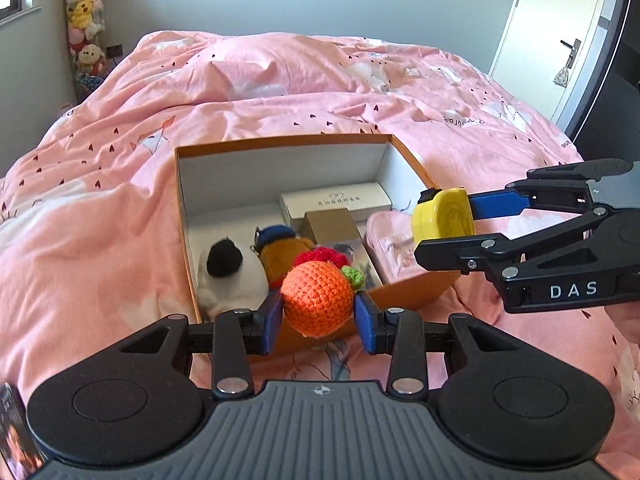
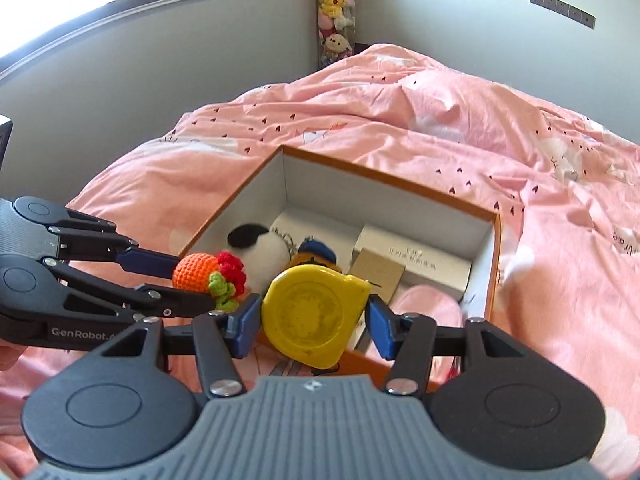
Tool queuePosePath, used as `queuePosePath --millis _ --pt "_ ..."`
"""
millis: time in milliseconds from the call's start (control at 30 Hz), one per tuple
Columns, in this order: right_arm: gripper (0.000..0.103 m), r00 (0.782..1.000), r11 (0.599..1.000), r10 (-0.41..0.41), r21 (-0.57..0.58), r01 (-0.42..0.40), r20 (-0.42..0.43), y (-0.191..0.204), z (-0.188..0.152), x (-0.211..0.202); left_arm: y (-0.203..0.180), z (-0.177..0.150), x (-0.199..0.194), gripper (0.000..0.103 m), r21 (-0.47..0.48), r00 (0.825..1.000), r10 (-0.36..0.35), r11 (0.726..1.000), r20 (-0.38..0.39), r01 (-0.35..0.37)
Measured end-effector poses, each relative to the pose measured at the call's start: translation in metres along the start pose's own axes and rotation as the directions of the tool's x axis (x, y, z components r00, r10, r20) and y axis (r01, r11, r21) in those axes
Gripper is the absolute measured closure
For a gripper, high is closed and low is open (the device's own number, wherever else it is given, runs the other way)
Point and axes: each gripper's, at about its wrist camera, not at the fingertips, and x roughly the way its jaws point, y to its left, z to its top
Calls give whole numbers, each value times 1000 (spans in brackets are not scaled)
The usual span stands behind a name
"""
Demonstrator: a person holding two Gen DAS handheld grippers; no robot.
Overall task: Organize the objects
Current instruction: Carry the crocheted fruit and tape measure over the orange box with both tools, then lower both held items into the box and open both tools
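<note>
Our left gripper (image 1: 318,322) is clenched on the crocheted orange (image 1: 318,302) (red and green yarn bits attached), and our right gripper (image 2: 314,320) clamps the yellow tape measure (image 2: 316,314). We hold both above the near edge of the orange box (image 1: 280,146), which sits on the pink duvet (image 1: 280,80) with plush toys and small cartons inside.

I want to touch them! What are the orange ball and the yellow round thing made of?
The orange ball looks like crocheted yarn: you can see rows of little stitches, so probably soft and matte. The yellow round thing, apparently a tape measure, looks like hard, smooth plastic with a slight shine; its face looks a bit scuffed.
</note>
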Motion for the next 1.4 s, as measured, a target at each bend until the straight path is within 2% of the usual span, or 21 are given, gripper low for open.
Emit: queuePosePath --millis 333,467,600,800,967,1200,1300,1400 --pt "45 997 989 69 130 -65 -28 -38 47 46 38 48 30 59 109 998 28 994 -56 -21" --pt "45 994 974 101 206 -92 -34 -55 62 69 42 64 53 59 202 995 46 979 -86 -28" --pt "45 990 962 131 249 -115 -51 -67 75 96 41 78 81 59 299 990 91 953 -108 -55" --pt "45 983 946 152 304 -114 -102 -79 86 142 40 84 123 59 488 968 176 870 -178 -69" --pt "45 973 930 186 345 -129 -137 -88 89 172 43 82 145 59 591 944 233 805 -234 -52" --pt "45 958 909 232 388 -151 -169 -90 90 202 43 77 158 59 726 924 281 688 -259 -6" --pt "45 948 892 263 420 -168 -178 -89 91 213 40 73 160 59 783 919 304 622 -250 8" --pt "45 942 885 273 434 -167 -194 -87 92 225 39 71 162 58 804 915 319 594 -247 10"
